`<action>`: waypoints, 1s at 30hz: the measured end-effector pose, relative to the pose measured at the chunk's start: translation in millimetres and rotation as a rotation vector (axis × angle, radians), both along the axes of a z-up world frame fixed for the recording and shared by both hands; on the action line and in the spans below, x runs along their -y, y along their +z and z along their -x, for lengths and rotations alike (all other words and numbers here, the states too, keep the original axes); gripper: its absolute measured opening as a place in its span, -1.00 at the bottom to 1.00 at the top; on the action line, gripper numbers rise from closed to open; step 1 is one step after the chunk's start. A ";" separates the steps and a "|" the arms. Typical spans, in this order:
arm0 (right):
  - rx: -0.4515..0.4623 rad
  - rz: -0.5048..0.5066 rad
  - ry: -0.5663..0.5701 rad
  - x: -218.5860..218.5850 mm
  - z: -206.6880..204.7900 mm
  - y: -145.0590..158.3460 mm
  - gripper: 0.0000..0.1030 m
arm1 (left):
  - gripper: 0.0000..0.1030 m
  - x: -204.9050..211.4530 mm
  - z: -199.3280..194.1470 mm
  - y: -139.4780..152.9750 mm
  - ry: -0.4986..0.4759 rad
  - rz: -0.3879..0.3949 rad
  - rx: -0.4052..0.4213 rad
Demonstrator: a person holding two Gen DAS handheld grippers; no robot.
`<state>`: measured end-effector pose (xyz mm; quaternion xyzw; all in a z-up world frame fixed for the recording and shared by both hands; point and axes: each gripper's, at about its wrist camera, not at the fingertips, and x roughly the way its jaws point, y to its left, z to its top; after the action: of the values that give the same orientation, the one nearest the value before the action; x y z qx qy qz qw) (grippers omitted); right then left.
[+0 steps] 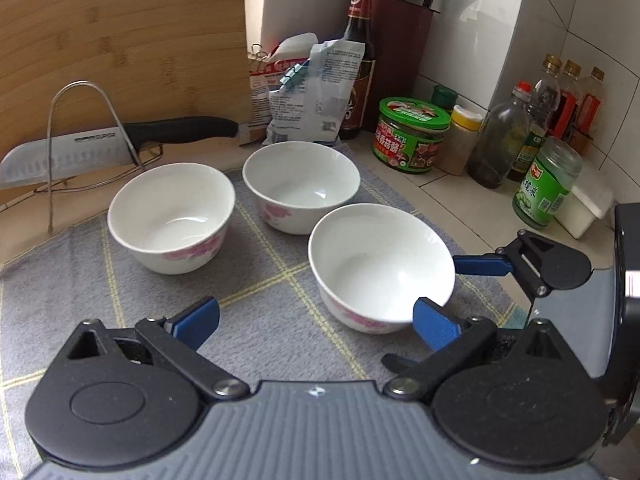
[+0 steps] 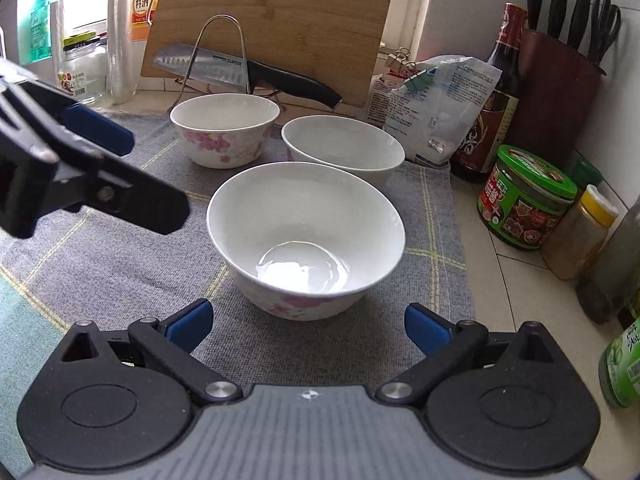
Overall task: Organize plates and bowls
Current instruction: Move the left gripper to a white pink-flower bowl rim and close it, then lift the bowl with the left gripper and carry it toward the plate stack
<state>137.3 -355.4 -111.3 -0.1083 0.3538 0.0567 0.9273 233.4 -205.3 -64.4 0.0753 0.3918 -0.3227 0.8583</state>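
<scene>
Bowls are what we count: three, all white with pink flowers, standing apart and upright on the grey mat (image 2: 100,248) on the counter; the nearest bowl (image 2: 306,236) lies just ahead of our right gripper (image 2: 306,326). No plates show. Nothing is stacked yet, so we judge the task barely begun. Our left gripper (image 1: 316,320) and the right both have jaws spread, holding nothing.
</scene>
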 end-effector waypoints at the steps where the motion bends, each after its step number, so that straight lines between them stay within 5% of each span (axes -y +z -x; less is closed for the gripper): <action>1: 0.004 0.006 0.012 -0.2 -2.0 -1.0 1.00 | 0.98 5.6 -4.3 -0.4 -0.005 0.001 -0.004; 9: 0.033 0.017 0.066 3.9 -16.5 -3.8 0.99 | 0.91 43.3 -33.8 -8.5 -0.069 0.013 -0.069; 23: 0.039 0.000 0.121 3.6 -19.6 -4.6 0.82 | 0.39 62.3 -57.8 -22.0 -0.131 0.003 -0.162; 30: 0.028 -0.003 0.118 3.7 -20.7 -3.5 0.82 | 0.38 62.5 -58.5 -21.3 -0.136 0.003 -0.166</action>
<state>158.0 -359.1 -114.8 -0.1284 0.3335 0.1100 0.9274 291.9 -267.8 -85.7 0.0734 0.4549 -0.3858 0.7993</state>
